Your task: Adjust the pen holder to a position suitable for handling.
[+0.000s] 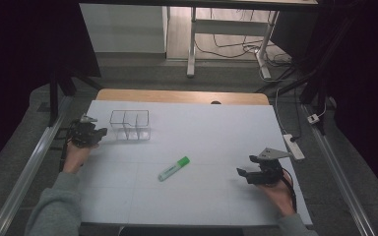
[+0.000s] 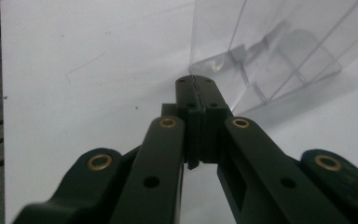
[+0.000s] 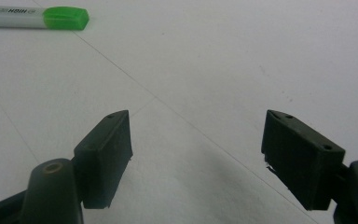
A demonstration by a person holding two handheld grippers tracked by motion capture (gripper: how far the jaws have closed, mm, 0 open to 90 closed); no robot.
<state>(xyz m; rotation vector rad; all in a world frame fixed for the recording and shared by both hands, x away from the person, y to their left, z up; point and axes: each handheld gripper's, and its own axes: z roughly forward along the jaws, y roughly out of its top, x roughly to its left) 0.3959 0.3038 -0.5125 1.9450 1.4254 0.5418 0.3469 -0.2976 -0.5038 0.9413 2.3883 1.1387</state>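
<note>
A green-capped highlighter (image 1: 173,168) lies on the white table sheet (image 1: 202,128) near the middle, and it also lies at the top left of the right gripper view as the highlighter (image 3: 37,17). A clear plastic organiser with dividers (image 1: 130,125) stands at the back left. My left gripper (image 1: 100,132) sits just left of the organiser (image 2: 270,51), its jaws pressed together with nothing between them (image 2: 196,86). My right gripper (image 1: 243,171) rests at the right, jaws wide apart and empty (image 3: 196,154), pointing toward the highlighter.
The table's wooden far edge (image 1: 182,96) shows beyond the sheet. A white power strip (image 1: 294,146) lies by the right edge. Metal rails (image 1: 29,167) run along both sides. Table legs and cables stand on the floor behind.
</note>
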